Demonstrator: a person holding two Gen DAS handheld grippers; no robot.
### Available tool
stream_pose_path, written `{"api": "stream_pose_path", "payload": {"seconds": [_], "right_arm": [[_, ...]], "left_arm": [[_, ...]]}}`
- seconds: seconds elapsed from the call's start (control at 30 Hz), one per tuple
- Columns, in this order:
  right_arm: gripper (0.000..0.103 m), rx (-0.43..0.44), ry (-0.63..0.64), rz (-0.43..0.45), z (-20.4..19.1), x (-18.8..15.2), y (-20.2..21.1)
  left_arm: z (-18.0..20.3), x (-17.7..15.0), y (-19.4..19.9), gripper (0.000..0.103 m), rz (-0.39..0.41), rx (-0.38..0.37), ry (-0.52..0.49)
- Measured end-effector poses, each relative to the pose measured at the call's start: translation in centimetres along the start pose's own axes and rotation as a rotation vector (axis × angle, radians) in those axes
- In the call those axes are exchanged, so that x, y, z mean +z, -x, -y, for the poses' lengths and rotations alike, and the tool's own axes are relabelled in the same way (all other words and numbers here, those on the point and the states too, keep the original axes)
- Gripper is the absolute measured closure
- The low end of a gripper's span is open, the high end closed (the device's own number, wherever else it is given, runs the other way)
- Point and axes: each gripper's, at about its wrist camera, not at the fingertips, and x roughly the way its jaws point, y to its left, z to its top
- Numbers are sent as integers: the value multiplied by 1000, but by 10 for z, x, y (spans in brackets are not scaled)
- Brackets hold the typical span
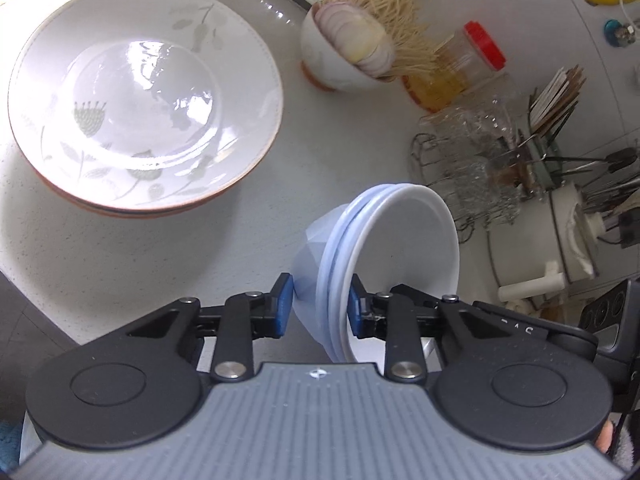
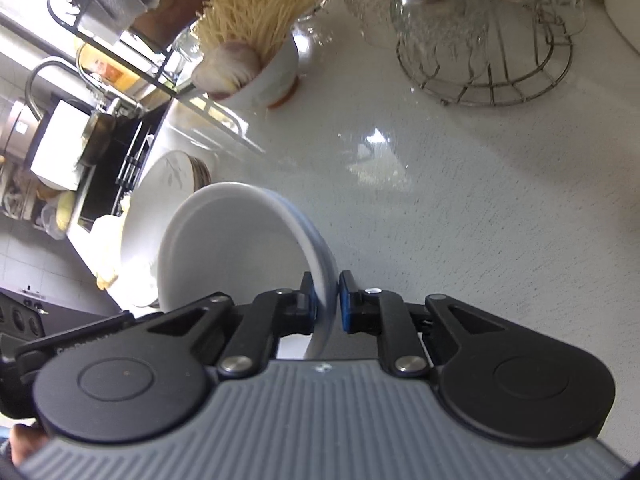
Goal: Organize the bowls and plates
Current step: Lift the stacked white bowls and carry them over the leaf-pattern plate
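My left gripper (image 1: pixel 320 304) is shut on the rims of a nested stack of white bowls (image 1: pixel 400 240), held tilted above the white counter (image 1: pixel 160 264). My right gripper (image 2: pixel 325 300) is shut on the rim of a white bowl (image 2: pixel 236 240); I cannot tell whether it is the same stack. A stack of large floral plates with orange rims (image 1: pixel 144 100) rests on the counter at the far left; it also shows in the right wrist view (image 2: pixel 168 180), behind the held bowl.
A small bowl with onion slices and dry noodles (image 1: pixel 352 52) stands at the back, also in the right wrist view (image 2: pixel 256 64). A red-lidded jar (image 1: pixel 464 60), a wire rack of upturned glasses (image 1: pixel 468 164) (image 2: pixel 480 40) and a utensil holder (image 1: pixel 556 120) crowd the right.
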Motion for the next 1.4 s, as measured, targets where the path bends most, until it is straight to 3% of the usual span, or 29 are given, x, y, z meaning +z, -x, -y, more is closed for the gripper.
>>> {"api": "stream_pose_path", "payload": {"seconds": [0.6, 1.1, 1.4], "right_arm": [[88, 41, 3, 96, -25, 25, 54], [88, 61, 71, 108, -51, 27, 59], [88, 83, 116, 113, -75, 31, 51]], "left_arm": [[48, 23, 50, 70, 91, -76, -101], [52, 30, 84, 70, 172, -54, -99], [35, 33, 104, 70, 214, -46, -64]]}}
